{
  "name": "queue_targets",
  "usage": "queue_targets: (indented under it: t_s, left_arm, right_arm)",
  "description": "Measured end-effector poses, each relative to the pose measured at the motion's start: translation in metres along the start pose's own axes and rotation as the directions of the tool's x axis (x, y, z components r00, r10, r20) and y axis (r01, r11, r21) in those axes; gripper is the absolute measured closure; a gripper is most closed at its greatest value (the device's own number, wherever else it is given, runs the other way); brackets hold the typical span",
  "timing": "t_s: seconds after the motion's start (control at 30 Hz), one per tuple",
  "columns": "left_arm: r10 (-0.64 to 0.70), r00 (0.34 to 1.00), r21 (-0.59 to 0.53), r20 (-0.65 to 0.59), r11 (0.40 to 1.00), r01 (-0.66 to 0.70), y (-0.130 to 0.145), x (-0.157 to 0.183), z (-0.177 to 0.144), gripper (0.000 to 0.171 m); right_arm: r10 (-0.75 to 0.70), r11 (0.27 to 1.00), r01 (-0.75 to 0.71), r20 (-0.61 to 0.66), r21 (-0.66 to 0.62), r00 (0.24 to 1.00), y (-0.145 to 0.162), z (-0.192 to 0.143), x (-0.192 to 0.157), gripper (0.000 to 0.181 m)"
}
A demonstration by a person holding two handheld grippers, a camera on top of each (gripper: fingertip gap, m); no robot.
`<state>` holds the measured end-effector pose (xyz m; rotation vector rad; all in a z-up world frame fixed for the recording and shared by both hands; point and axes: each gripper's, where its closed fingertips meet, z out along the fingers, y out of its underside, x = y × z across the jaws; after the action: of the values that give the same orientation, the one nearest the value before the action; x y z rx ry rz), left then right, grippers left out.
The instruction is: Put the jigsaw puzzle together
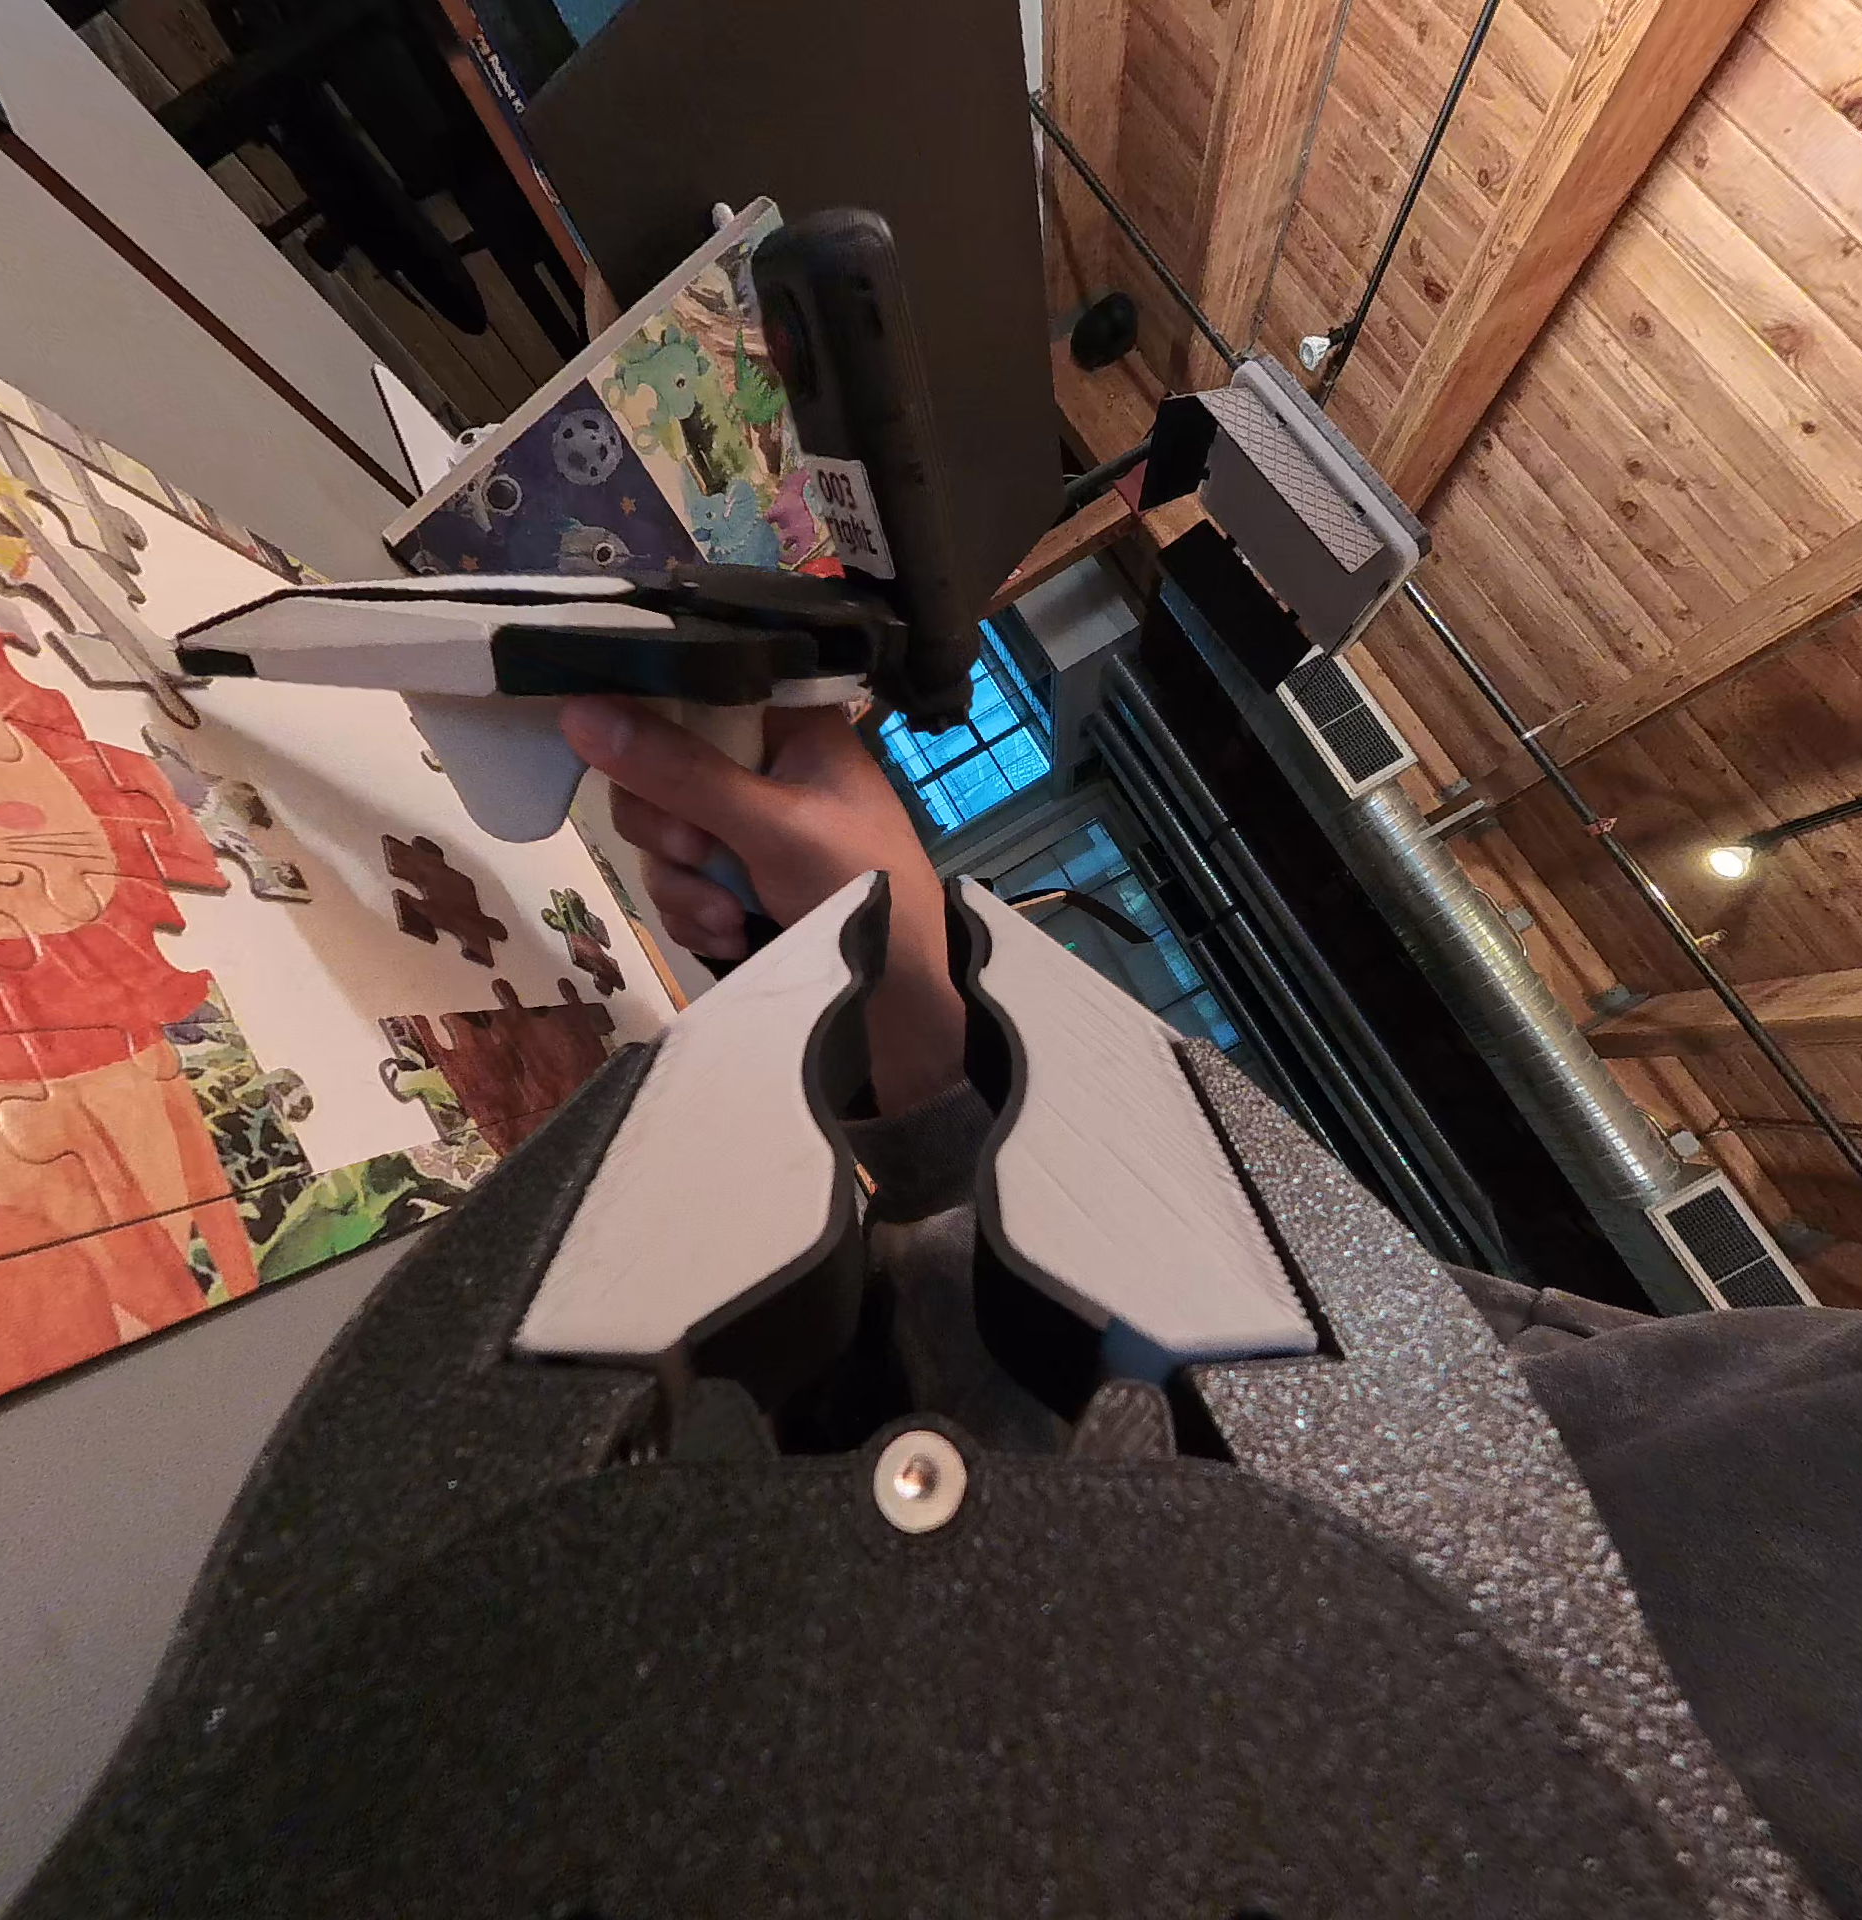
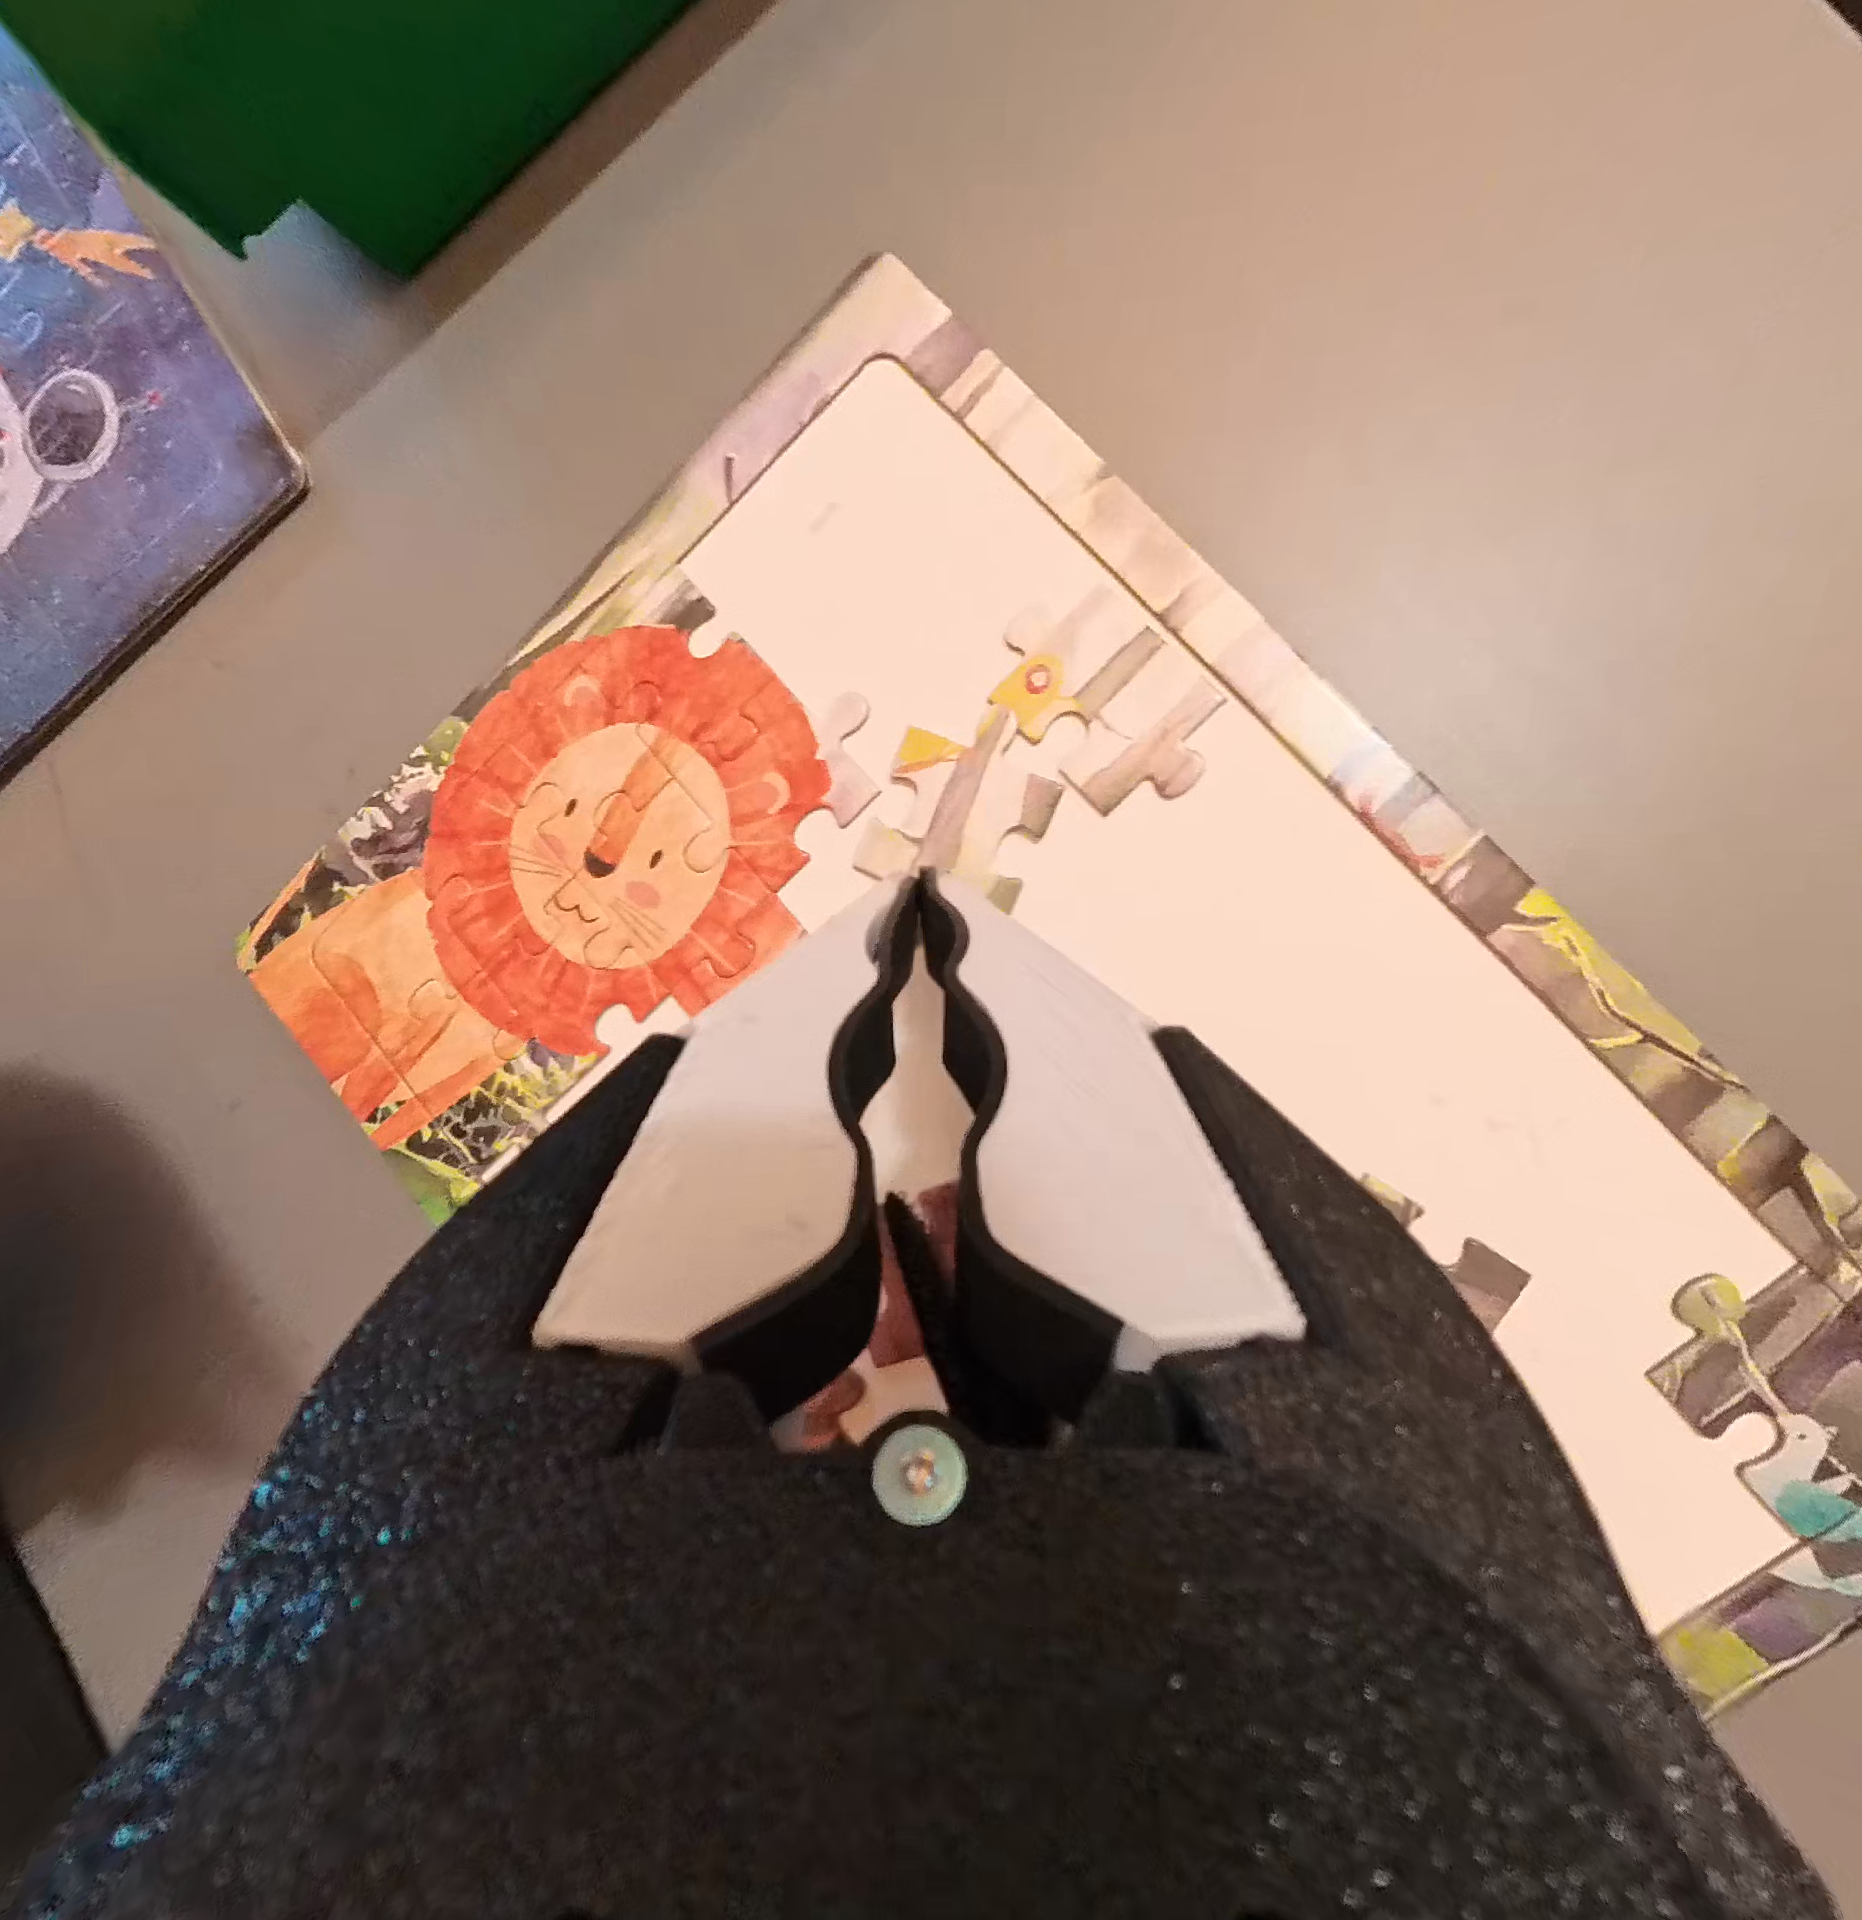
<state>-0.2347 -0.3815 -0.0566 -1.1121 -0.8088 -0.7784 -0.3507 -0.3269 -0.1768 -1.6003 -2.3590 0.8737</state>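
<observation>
The puzzle tray [image 2: 1270, 935] lies on a grey table with a finished orange lion [image 2: 615, 831] at its left end. A cluster of grey and yellow pieces [image 2: 1072, 727] lies beside the lion. My right gripper [image 2: 919, 883] is shut, and its tips touch a grey piece at the bottom of that cluster. I cannot tell if it pinches the piece. In the left wrist view the right gripper [image 1: 184, 660] points down onto the tray [image 1: 314, 748] by the lion [image 1: 54, 831]. My left gripper [image 1: 922, 894] is slightly open and empty, raised and tilted away from the tray.
Loose brown pieces [image 1: 444, 899] lie on the tray's white base. Joined pieces [image 2: 1758, 1382] sit at its right end. A space-themed puzzle box [image 2: 65, 447] and a green box [image 2: 366, 104] stand beyond the tray. A hand [image 1: 761, 821] holds the right gripper. Some 15 centimetres of space lies between my two pairs of fingers.
</observation>
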Motion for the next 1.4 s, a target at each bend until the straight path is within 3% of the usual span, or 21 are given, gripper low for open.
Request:
queue_targets:
  t_s: [0.3, 0.63, 1.1, 1.4]
  left_arm:
    - [0.003, 1.0, 0.0, 0.001, 1.0, -0.003, 0.0, 0.0, 0.0, 0.162]
    - [0.001, 1.0, 0.0, 0.0, 1.0, -0.001, 0.0, 0.0, 0.0, 0.162]
    - [-0.008, 1.0, 0.003, -0.006, 1.0, 0.008, 0.0, 0.001, 0.0, 0.162]
    - [-0.008, 1.0, 0.003, -0.006, 1.0, 0.008, 0.0, 0.001, 0.0, 0.162]
  right_arm:
    - [-0.024, 1.0, 0.024, 0.022, 0.009, 0.999, -0.014, 0.02, -0.009, 0.181]
    - [0.022, 0.998, -0.021, -0.005, 0.065, 1.0, -0.021, 0.011, 0.007, 0.181]
    - [-0.035, 0.999, 0.034, -0.031, -0.039, 0.999, 0.009, -0.017, 0.024, 0.181]
    - [-0.079, 0.995, 0.076, -0.043, -0.069, 0.996, 0.013, -0.004, 0.02, 0.181]
